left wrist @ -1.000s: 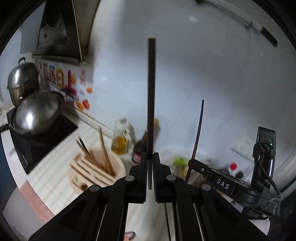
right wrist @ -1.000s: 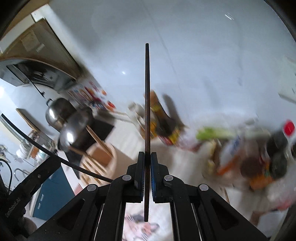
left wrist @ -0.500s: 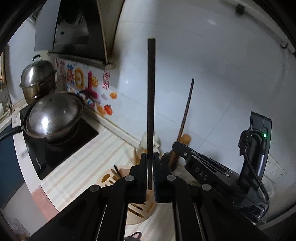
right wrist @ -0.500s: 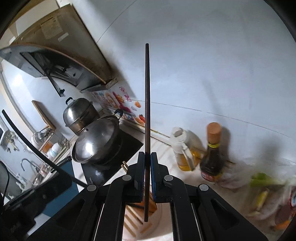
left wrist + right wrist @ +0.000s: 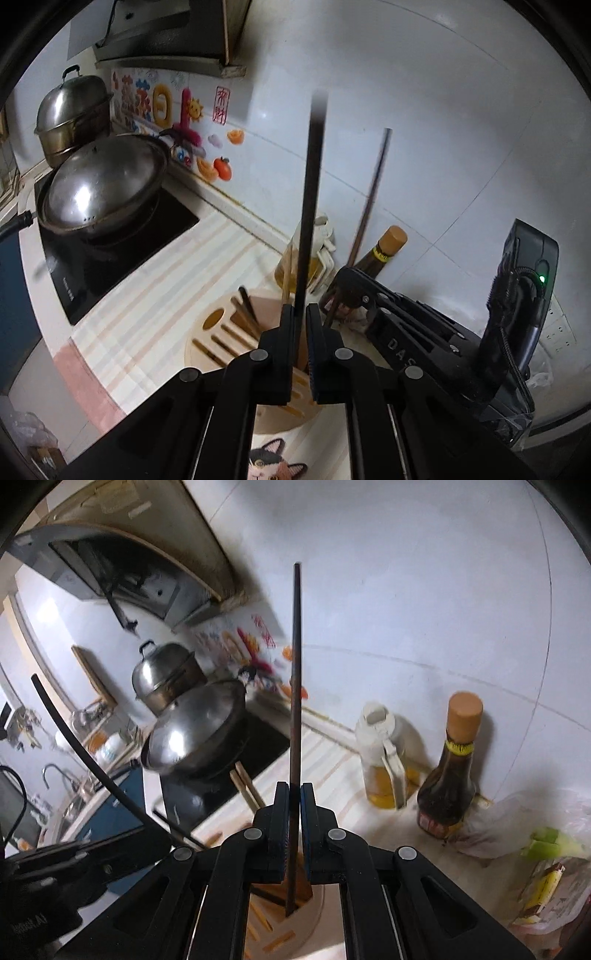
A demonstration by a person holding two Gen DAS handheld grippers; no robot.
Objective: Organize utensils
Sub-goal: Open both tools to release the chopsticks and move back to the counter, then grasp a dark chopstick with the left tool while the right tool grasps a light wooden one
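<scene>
A round wooden utensil holder (image 5: 218,338) with slots stands on the counter, several chopsticks (image 5: 245,308) stuck in it. My left gripper (image 5: 301,314) is above it; a dark chopstick (image 5: 312,206) stands between its fingers, leaning left, with a small gap on the right side. My right gripper (image 5: 294,794) is shut on another dark chopstick (image 5: 295,686), upright, its lower end over the holder (image 5: 321,901). The right gripper (image 5: 406,332) shows in the left wrist view, just right of the holder.
A lidded wok (image 5: 103,184) sits on a black induction hob (image 5: 110,254) at left, a steel steamer pot (image 5: 72,110) behind. An oil jug (image 5: 380,760) and a dark sauce bottle (image 5: 450,771) stand by the wall. Plastic bags (image 5: 535,853) lie at right.
Both grippers have moved over the holder and lower. The left chopstick now leans and sits loose in the jaws. The right chopstick's lower end has come down to the holder.
</scene>
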